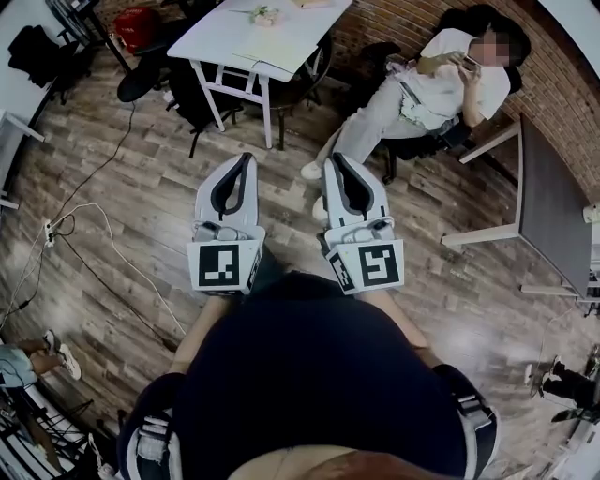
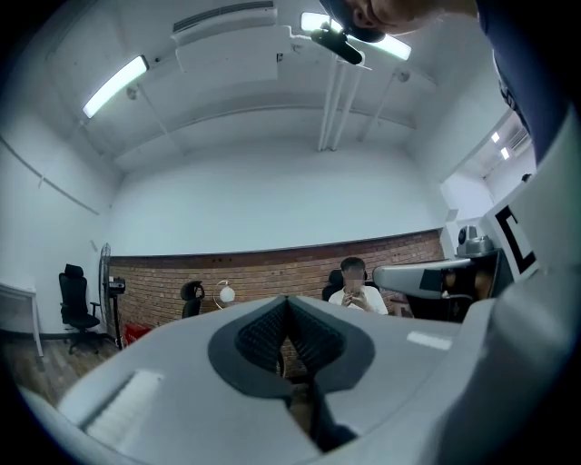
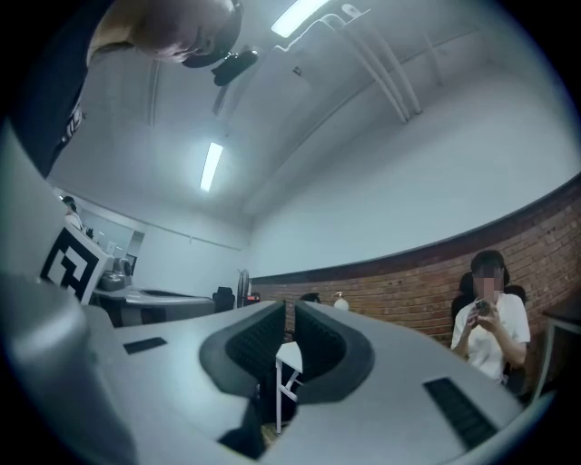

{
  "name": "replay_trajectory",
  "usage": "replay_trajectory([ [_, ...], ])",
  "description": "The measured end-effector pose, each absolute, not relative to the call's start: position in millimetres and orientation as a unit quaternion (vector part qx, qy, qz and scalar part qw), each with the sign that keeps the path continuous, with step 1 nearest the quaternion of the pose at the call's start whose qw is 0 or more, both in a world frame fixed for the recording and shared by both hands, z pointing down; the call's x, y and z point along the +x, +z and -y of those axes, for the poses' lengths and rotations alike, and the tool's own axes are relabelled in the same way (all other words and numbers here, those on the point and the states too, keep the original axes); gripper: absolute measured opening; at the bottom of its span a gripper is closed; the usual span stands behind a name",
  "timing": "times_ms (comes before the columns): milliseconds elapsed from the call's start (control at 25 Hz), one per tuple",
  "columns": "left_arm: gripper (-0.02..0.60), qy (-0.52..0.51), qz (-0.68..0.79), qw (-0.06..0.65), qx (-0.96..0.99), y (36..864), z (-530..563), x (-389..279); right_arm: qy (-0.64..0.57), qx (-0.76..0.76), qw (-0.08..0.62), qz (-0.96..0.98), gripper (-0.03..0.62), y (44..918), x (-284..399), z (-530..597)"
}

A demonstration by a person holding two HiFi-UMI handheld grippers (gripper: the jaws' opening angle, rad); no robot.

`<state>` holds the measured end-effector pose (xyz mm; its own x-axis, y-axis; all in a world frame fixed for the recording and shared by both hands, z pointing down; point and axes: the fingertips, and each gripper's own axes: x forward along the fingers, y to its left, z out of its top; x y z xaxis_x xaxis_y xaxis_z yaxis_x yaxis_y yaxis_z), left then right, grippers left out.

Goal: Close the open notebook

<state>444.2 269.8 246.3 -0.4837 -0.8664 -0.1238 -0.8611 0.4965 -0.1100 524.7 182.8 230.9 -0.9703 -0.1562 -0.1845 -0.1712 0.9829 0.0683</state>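
No open notebook shows plainly in any view. A white table [image 1: 217, 39] stands far ahead with pale flat sheets [image 1: 274, 39] on it, too small to identify. My left gripper [image 1: 245, 161] and right gripper [image 1: 335, 160] are held side by side above the wooden floor, both pointing towards that table. In the left gripper view the left gripper [image 2: 288, 307] has its ribbed pads pressed together with nothing between them. In the right gripper view the right gripper [image 3: 289, 318] is shut too, with only a thin slit between the pads and nothing held.
A person in white [image 1: 433, 86] sits on a chair ahead to the right, looking at a phone. A dark table [image 1: 553, 202] stands at the right. Cables [image 1: 86, 230] trail over the floor at left. Black chairs [image 1: 150, 75] and a red bag [image 1: 137, 22] lie beyond.
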Motion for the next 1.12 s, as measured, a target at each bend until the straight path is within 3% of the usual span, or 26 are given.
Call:
replay_trajectory([
  [200,0.006,-0.018,-0.859,0.075,-0.506,249.5,-255.3,402.4,0.039,-0.092,0.073,-0.992,0.024,238.0,486.8,-166.0],
  [320,0.006,-0.024,-0.855,0.055,-0.514,254.6,-245.0,370.3,0.034,-0.103,0.064,-0.992,0.086,242.7,452.2,-155.6],
  [1120,0.006,-0.03,-0.784,0.048,-0.619,236.5,-192.3,142.6,0.024,-0.23,0.055,-0.971,0.089,235.6,234.0,-116.8],
])
